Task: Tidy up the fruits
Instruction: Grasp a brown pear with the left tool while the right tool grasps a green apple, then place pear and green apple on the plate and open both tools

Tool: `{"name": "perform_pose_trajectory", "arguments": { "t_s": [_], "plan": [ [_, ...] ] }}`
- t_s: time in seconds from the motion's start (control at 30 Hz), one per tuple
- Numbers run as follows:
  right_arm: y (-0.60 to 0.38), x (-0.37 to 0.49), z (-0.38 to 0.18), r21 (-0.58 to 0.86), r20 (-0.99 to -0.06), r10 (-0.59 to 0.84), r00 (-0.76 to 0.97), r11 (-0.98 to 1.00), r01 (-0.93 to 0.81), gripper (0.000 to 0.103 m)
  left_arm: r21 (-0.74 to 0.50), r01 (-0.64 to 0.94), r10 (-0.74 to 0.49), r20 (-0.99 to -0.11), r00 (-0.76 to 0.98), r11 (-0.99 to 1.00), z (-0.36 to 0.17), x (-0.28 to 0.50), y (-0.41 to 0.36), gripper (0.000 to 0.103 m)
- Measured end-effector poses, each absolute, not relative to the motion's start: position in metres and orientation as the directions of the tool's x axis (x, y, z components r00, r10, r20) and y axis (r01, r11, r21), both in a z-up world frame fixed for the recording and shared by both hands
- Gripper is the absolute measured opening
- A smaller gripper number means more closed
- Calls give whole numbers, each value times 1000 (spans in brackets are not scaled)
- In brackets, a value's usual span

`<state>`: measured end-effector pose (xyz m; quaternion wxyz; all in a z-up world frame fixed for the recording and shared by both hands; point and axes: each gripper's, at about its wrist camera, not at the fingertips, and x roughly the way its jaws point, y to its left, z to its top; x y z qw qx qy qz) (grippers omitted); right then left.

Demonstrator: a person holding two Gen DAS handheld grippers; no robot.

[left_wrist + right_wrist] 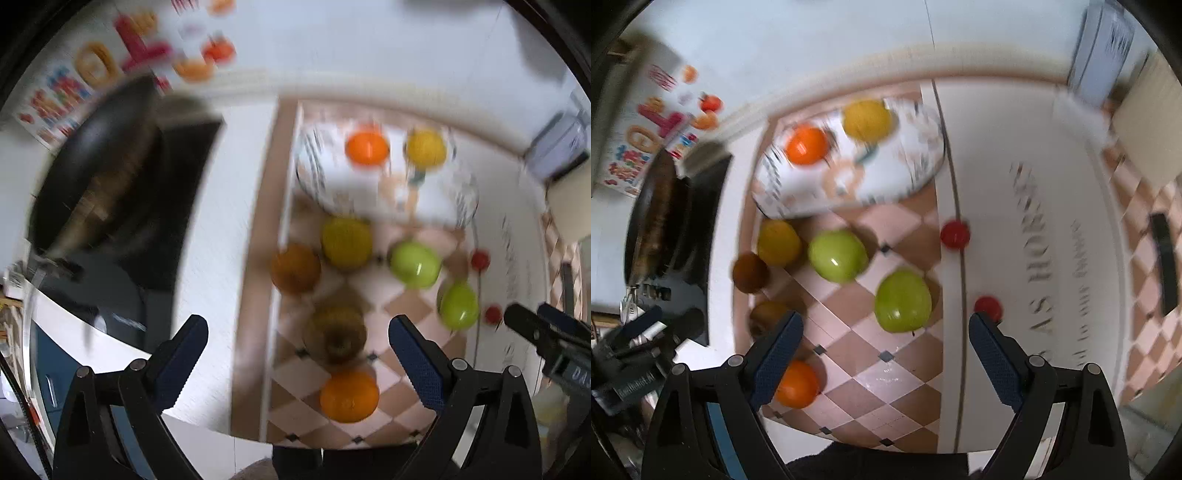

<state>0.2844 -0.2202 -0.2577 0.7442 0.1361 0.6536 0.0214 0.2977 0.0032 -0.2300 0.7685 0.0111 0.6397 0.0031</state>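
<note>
Both views are smeared with motion blur, so the print on the plate (849,184) and the grey lettering on the white mat (1034,258) cannot be read. The right gripper's own fingers hide part of the near kiwi (766,317) and the near orange (798,384).

The counter is covered by a brown-and-pink checkered cloth (886,387), with the white mat lying to its right. At far left sit a dark pan (96,177) and a colourful poster (74,85) on the white wall.

On the plate at the far end lie an orange (367,147) and a lemon (426,147). Nearer, loose on the cloth, are a second lemon (778,243), two green apples (837,255) (903,301) and another kiwi (750,272). Two small red fruits (955,234) (988,307) rest on the mat's edge.

The left gripper (298,363) hovers spread wide above the near kiwi, grasping nothing. The right gripper (885,360) is likewise spread wide and empty, above the cloth near the closer apple.
</note>
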Motion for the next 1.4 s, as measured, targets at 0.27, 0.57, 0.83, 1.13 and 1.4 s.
{"name": "perform_pose_trajectory", "arguments": {
  "t_s": [0.27, 0.57, 0.83, 1.13, 1.4],
  "plan": [
    [-217, 298, -312, 207, -978, 203, 42, 965, 162, 93, 1, 52, 0, -1000, 13, 999, -300, 305, -16, 100],
    [-212, 314, -344, 198, -978, 206, -25, 964, 177, 93, -32, 88, -26, -998, -62, 996, -342, 312, -29, 91],
    [-207, 318, -354, 211, -976, 218, -23, 961, 181, 57, -30, 104, -25, -998, -51, 994, -353, 304, -37, 66],
    [-212, 321, -306, 296, -955, 286, 77, 940, 171, 57, -109, 112, -115, -992, 47, 988, -292, 304, -44, 66],
    [-210, 393, -259, 329, -935, 303, 183, 934, 137, 57, -198, 96, -213, -959, 188, 975, -216, 371, -33, 66]
  ]
}}
